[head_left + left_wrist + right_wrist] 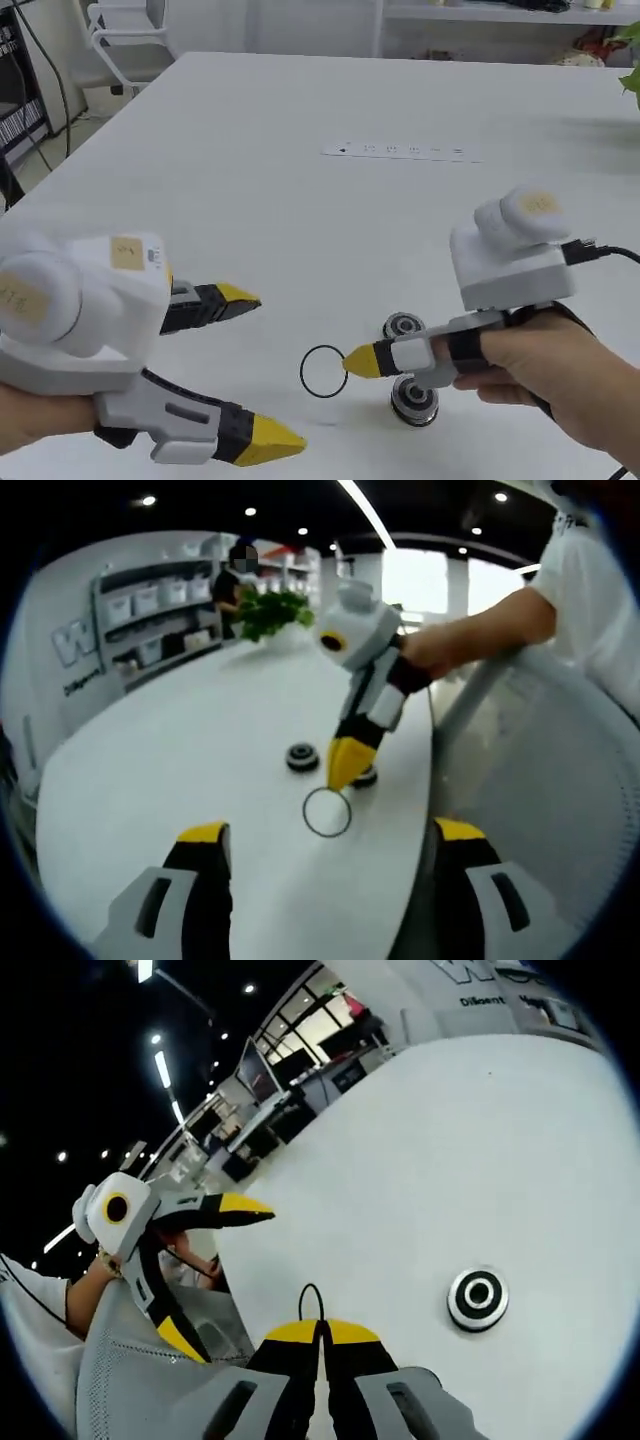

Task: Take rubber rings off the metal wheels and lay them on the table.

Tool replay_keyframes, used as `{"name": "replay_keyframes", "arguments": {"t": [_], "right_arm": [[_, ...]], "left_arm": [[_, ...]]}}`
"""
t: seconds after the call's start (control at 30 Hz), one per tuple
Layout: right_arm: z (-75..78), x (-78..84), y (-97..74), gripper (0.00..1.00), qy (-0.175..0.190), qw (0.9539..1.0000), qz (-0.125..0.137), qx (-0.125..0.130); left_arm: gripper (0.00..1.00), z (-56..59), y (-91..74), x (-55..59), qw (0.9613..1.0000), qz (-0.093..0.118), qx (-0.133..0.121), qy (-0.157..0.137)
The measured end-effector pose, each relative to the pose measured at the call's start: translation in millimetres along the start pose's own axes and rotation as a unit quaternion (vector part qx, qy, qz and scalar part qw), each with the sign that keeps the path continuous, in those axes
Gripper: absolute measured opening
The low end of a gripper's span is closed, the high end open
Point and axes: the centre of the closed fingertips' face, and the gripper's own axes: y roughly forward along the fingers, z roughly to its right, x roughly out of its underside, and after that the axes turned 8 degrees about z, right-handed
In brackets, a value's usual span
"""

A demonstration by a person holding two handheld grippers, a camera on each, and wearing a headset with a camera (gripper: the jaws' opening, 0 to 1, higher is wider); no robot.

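Thin black rubber ring (302, 371) flat on white table (300, 180). Pinched at its 3 o'clock side by right gripper (360, 362), jaws squeezed together on it. In right gripper view, a bit of black loop poking out btw the yellow tips. Two metal wheels (404, 326) close by, w/ dark rims: one at ring's 2 o'clock, other at 4 o'clock, just under that gripper. Left gripper (255, 367) at ring's 9 o'clock, off the ring, jaws wide apart.
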Motion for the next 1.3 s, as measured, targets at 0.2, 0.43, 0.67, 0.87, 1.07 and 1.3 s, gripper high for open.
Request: {"name": "replay_keyframes", "arguments": {"t": [0.2,0.43,0.67,0.87,1.07,1.3], "right_arm": [[9.8,14.3,4.1,0.00,-0.019,0.9992,-0.027,0.020],[16.5,15.4,5.5,0.00,-0.029,0.9985,-0.033,0.031],[19.7,17.1,6.1,0.07,-0.043,0.9975,-0.040,0.039],[22.9,13.4,2.6,0.10,-0.046,0.9973,-0.035,0.046],[24.0,8.6,-2.8,0.11,-0.039,0.9976,-0.024,0.051],[14.0,18.7,1.9,0.10,-0.039,0.9977,-0.045,0.033]], "left_arm": [[0.85,3.3,0.6,9.6,0.9998,-0.018,0.009,-0.007],[0.85,5.4,0.6,16.4,0.9993,-0.032,0.016,-0.004],[0.85,5.0,-0.1,18.8,0.9992,-0.037,0.016,-0.004],[0.86,3.3,-0.7,20.5,0.9991,-0.040,0.013,-0.004],[0.85,3.7,-0.8,22.4,0.9989,-0.045,0.015,0.000],[0.85,4.0,-1.1,22.4,0.9988,-0.046,0.015,0.004]]}}
